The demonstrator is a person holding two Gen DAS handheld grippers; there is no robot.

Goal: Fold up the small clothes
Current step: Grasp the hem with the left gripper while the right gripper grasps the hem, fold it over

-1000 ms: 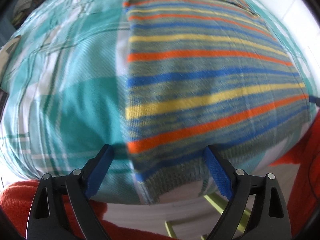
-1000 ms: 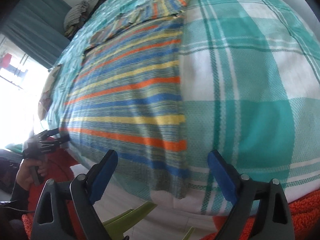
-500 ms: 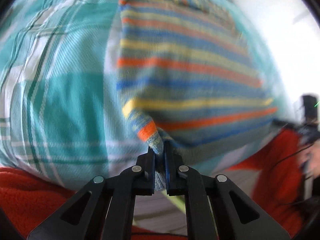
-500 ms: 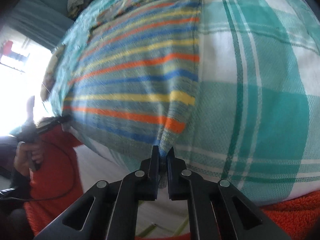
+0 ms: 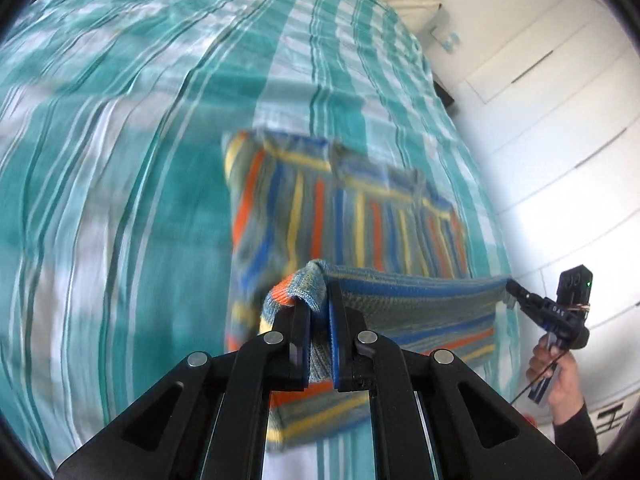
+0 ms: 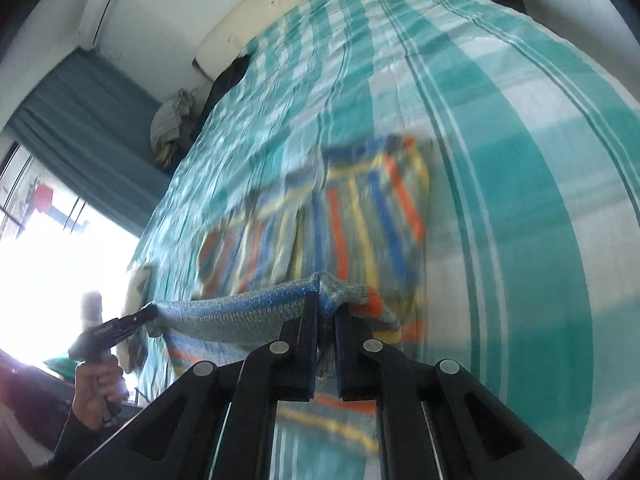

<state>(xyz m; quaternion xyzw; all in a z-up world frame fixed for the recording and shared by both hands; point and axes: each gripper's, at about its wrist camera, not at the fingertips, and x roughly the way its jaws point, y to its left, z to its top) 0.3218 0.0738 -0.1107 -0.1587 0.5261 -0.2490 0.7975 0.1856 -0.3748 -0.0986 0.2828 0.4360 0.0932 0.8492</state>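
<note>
Sweater hem, flat on bed a second ago, now pinched in both grippers, lifted: fold begun.

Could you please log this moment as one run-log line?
left gripper: shut on striped sweater hem | right gripper: shut on hem | hem lifted over plaid bedspread

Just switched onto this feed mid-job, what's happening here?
A person is folding a striped knit garment on a teal plaid bed. The left claw and right claw each pinch one corner of its near hem, which is lifted and stretched taut between them above the rest of the cloth.
</note>
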